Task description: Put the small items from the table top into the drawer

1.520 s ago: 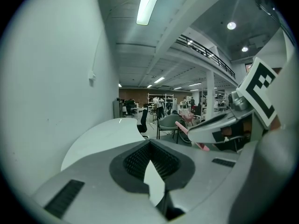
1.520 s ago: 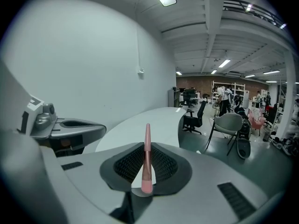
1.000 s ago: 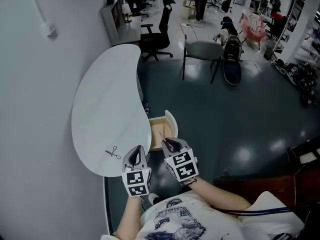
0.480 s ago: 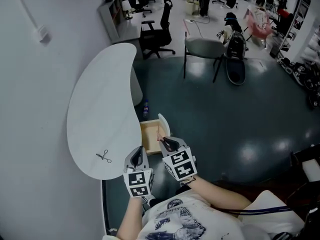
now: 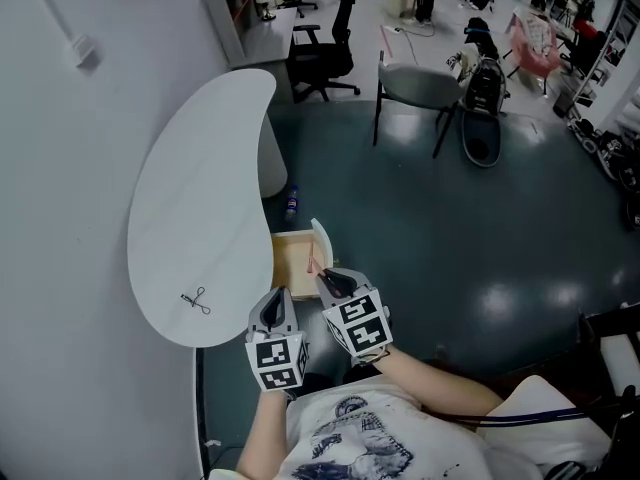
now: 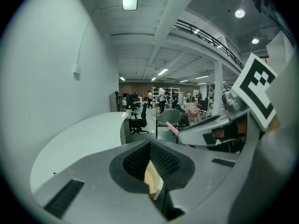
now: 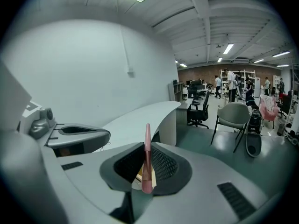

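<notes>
Seen from my remote station: the fingers of my right gripper [image 7: 147, 174] are clamped on a thin pink stick [image 7: 147, 146], which stands upright between them. In the head view its tip shows over the near end of the open drawer [image 5: 288, 260] at the right edge of the surface [image 5: 200, 188]. My left gripper [image 6: 156, 181] has its fingers together with nothing between them, and hangs just beside the right one. Both point forward and slightly down. A small clip [image 5: 196, 301] lies near the surface's near edge, apart from the drawer.
</notes>
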Action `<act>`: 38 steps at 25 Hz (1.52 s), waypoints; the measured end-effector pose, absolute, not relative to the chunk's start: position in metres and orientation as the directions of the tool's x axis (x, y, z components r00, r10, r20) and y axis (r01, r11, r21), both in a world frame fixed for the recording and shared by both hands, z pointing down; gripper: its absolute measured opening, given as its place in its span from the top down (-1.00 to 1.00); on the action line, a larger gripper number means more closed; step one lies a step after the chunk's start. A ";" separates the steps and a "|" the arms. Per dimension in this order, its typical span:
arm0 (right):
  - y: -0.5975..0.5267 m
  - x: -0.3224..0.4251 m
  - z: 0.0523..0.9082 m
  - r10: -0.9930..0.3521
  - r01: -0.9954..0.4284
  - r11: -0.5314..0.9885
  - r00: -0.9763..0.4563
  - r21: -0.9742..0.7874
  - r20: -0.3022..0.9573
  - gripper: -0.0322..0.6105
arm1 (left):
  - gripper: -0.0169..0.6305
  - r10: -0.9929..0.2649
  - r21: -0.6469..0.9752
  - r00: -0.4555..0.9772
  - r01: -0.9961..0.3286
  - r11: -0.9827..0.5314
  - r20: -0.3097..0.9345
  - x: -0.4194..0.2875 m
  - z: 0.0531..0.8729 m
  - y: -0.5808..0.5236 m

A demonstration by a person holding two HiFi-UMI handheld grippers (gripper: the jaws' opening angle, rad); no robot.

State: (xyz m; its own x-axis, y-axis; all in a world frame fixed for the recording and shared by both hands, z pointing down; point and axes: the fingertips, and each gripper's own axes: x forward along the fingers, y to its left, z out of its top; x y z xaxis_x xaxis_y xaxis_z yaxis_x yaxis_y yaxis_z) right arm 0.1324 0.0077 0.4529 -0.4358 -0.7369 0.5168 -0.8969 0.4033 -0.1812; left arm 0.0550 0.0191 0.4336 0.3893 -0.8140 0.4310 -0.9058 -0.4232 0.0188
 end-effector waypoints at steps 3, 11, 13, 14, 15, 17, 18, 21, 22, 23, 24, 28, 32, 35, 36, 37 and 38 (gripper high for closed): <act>0.010 0.136 0.463 -0.717 -0.892 0.404 -0.445 -0.200 0.536 0.71 | 0.89 -0.816 0.020 0.367 -0.916 -0.401 0.446 0.052 0.438 0.020; 0.006 0.123 0.490 -0.676 -0.891 0.380 -0.452 -0.250 0.582 0.71 | 0.89 -0.782 0.027 0.368 -0.911 -0.411 0.503 0.040 0.455 0.012; -0.001 0.121 0.498 -0.676 -0.896 0.367 -0.442 -0.251 0.589 0.71 | 0.89 -0.770 0.037 0.386 -0.903 -0.428 0.509 0.039 0.462 0.002; -0.006 0.120 0.503 -0.678 -0.900 0.358 -0.434 -0.249 0.594 0.71 | 0.89 -0.763 0.040 0.394 -0.898 -0.438 0.512 0.039 0.467 -0.004; -0.012 0.120 0.508 -0.679 -0.905 0.347 -0.424 -0.248 0.600 0.71 | 0.89 -0.755 0.043 0.404 -0.893 -0.448 0.516 0.038 0.471 -0.012; -0.024 0.119 0.518 -0.678 -0.916 0.319 -0.400 -0.243 0.617 0.71 | 0.89 -0.738 0.052 0.426 -0.881 -0.471 0.524 0.036 0.480 -0.027; -0.030 0.117 0.523 -0.677 -0.922 0.304 -0.387 -0.241 0.626 0.71 | 0.89 -0.729 0.057 0.438 -0.873 -0.484 0.526 0.035 0.483 -0.035; -0.052 0.109 0.534 -0.675 -0.934 0.267 -0.358 -0.239 0.645 0.71 | 0.89 -0.703 0.061 0.472 -0.850 -0.524 0.532 0.028 0.491 -0.062; -0.059 0.105 0.538 -0.674 -0.937 0.256 -0.350 -0.239 0.650 0.71 | 0.89 -0.692 0.064 0.483 -0.841 -0.538 0.536 0.025 0.493 -0.070; -0.066 0.101 0.543 -0.671 -0.939 0.244 -0.343 -0.240 0.658 0.71 | 0.89 -0.682 0.067 0.494 -0.832 -0.550 0.539 0.022 0.495 -0.079; -0.072 0.098 0.549 -0.667 -0.942 0.233 -0.335 -0.241 0.666 0.71 | 0.89 -0.672 0.069 0.503 -0.825 -0.561 0.544 0.019 0.498 -0.088; -0.094 0.089 0.567 -0.649 -0.949 0.198 -0.314 -0.244 0.693 0.71 | 0.89 -0.649 0.070 0.511 -0.812 -0.579 0.564 0.005 0.510 -0.120; -0.110 0.083 0.584 -0.637 -0.957 0.159 -0.286 -0.241 0.716 0.71 | 0.89 -0.622 0.085 0.527 -0.798 -0.597 0.579 -0.004 0.526 -0.145; -0.124 0.082 0.596 -0.629 -0.962 0.132 -0.267 -0.238 0.730 0.71 | 0.89 -0.599 0.096 0.538 -0.786 -0.611 0.592 -0.006 0.540 -0.161; -0.127 0.082 0.601 -0.626 -0.963 0.127 -0.263 -0.237 0.734 0.71 | 0.89 -0.593 0.101 0.541 -0.784 -0.613 0.596 -0.007 0.545 -0.164; -0.129 0.082 0.607 -0.620 -0.964 0.124 -0.262 -0.237 0.740 0.71 | 0.89 -0.587 0.107 0.543 -0.782 -0.615 0.600 -0.007 0.550 -0.167; -0.131 0.081 0.613 -0.613 -0.964 0.124 -0.262 -0.237 0.745 0.71 | 0.89 -0.581 0.111 0.545 -0.780 -0.616 0.605 -0.008 0.555 -0.169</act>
State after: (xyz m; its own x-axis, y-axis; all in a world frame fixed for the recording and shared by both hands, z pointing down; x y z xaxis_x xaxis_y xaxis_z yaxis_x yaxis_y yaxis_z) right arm 0.0808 -0.1313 0.6127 -0.2621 -0.6129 0.7454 -0.9636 0.1240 -0.2369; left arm -0.0078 -0.1687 0.5554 0.5448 -0.5809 0.6047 -0.7802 -0.6156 0.1115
